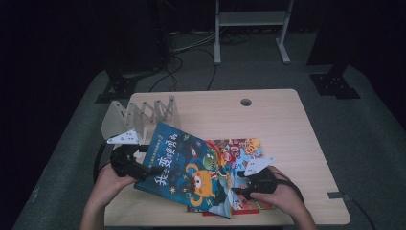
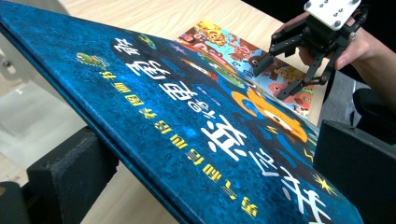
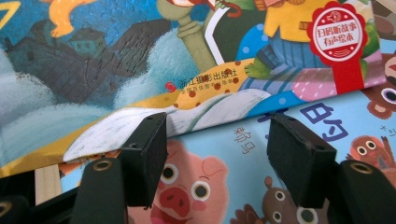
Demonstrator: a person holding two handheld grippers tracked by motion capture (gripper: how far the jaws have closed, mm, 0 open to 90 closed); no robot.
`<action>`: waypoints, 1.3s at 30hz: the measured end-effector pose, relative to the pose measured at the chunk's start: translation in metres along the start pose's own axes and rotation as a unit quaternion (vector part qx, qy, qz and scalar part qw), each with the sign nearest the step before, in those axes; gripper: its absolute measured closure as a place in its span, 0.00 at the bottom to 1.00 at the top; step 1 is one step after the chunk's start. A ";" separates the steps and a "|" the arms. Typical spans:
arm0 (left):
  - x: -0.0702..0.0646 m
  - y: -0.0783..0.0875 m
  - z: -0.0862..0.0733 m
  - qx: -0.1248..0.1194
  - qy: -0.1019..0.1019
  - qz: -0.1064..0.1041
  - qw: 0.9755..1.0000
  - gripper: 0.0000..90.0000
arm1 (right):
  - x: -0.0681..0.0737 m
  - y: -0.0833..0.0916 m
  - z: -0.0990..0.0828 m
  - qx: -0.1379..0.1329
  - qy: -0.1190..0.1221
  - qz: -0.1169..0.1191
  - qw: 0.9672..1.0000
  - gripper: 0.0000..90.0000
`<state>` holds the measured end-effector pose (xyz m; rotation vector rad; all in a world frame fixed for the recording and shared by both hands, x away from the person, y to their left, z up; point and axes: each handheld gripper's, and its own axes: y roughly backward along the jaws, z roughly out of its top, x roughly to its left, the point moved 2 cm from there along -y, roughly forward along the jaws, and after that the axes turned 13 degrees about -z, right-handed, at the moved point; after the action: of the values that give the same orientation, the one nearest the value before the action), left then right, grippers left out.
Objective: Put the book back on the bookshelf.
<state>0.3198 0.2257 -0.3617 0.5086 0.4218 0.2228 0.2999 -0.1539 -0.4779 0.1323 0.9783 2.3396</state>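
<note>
A blue picture book (image 1: 189, 167) with an orange monster on its cover is tilted, its left edge raised off the table. My left gripper (image 1: 149, 168) is shut on that raised edge; in the left gripper view one jaw sits under the blue book (image 2: 187, 116) and one on top. Its far edge rests on a colourful animal book (image 1: 239, 146) lying flat. My right gripper (image 1: 238, 189) hovers low over that flat book (image 3: 196, 186), jaws apart with nothing between the pads, tips just short of the blue book's edge (image 3: 93, 60).
A pale fan-shaped book rack (image 1: 139, 112) stands at the table's back left, just behind the raised book. A red book (image 1: 249, 207) peeks out under the stack near the front edge. The wooden table (image 1: 273, 120) has a cable hole (image 1: 246, 102) at the back.
</note>
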 end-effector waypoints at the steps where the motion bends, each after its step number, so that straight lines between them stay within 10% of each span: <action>1: 0.001 0.000 0.003 0.005 -0.003 0.000 1.000 0.00 | 0.001 0.000 0.000 0.000 -0.001 -0.001 1.000 0.42; 24: 0.024 0.003 0.071 0.092 0.021 -0.013 0.995 0.40 | 0.023 -0.007 0.015 0.005 -0.010 -0.004 1.000 0.50; 32: 0.031 0.002 0.085 0.108 0.043 0.008 0.993 0.57 | 0.028 -0.012 0.019 0.001 -0.009 -0.009 1.000 0.50; 39: 0.044 0.002 0.105 0.106 0.052 -0.015 0.993 0.66 | 0.027 -0.016 0.021 -0.011 -0.009 -0.022 1.000 0.49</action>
<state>0.4051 0.1964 -0.2927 0.7003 0.5586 0.1771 0.2920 -0.1169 -0.4772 0.1221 0.9379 2.3043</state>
